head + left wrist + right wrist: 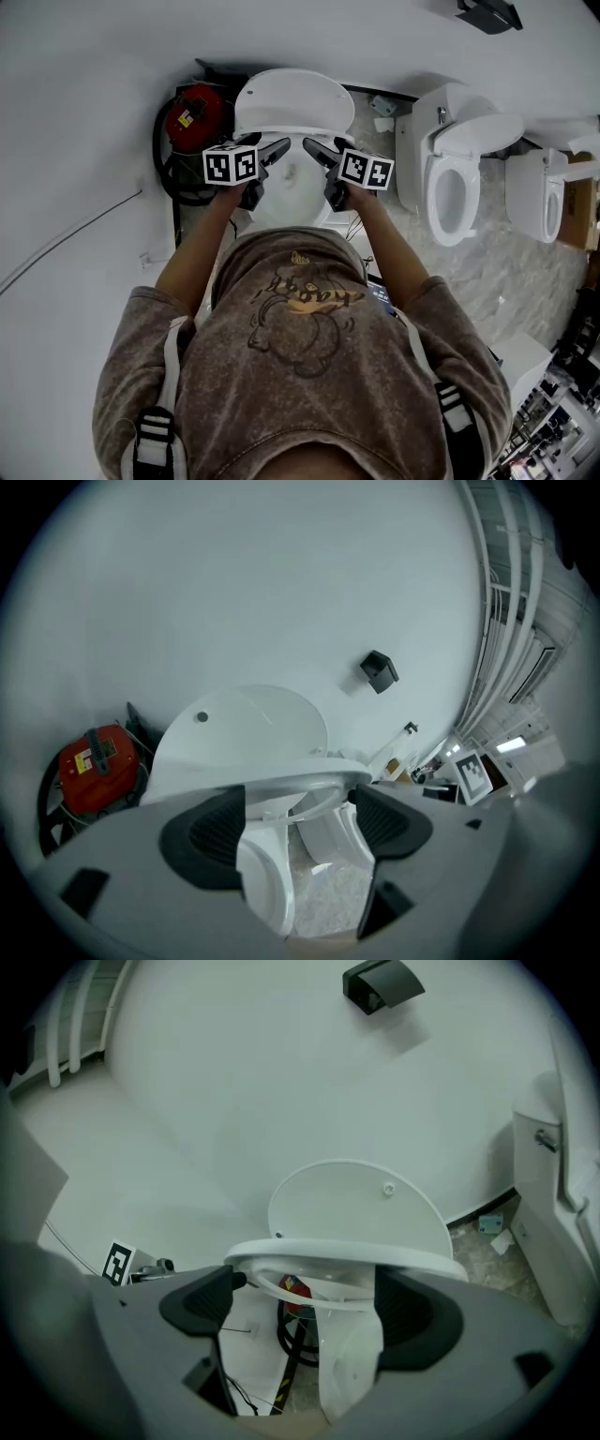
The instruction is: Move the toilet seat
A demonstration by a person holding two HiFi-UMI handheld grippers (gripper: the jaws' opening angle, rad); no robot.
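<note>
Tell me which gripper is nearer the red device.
Left. The left gripper hangs close beside the red device; the right gripper lies beyond the left one, farther away.

The toilet seat (347, 1252) ahead of me is glossy white, and so are its raised lid (291, 103) and bowl (292, 192). My left gripper (300, 829) and right gripper (314, 1305) are matt grey with black ribbed pads (211, 832). Each carries a white cube (231, 165) printed with black square markers.

Left of the toilet sits a red canister (208, 103) with a yellow label (187, 117), ringed by a black hose (169, 173). Right of the toilet, the floor (487, 272) is pale grey with white marbling, and two more toilets (455, 178) are white. Above the toilet, the wall (94, 94) is plain grey-white with one black box (378, 670) on it.

My sweatshirt (300, 394) is mottled brown with a darker print and yellowish lettering.
</note>
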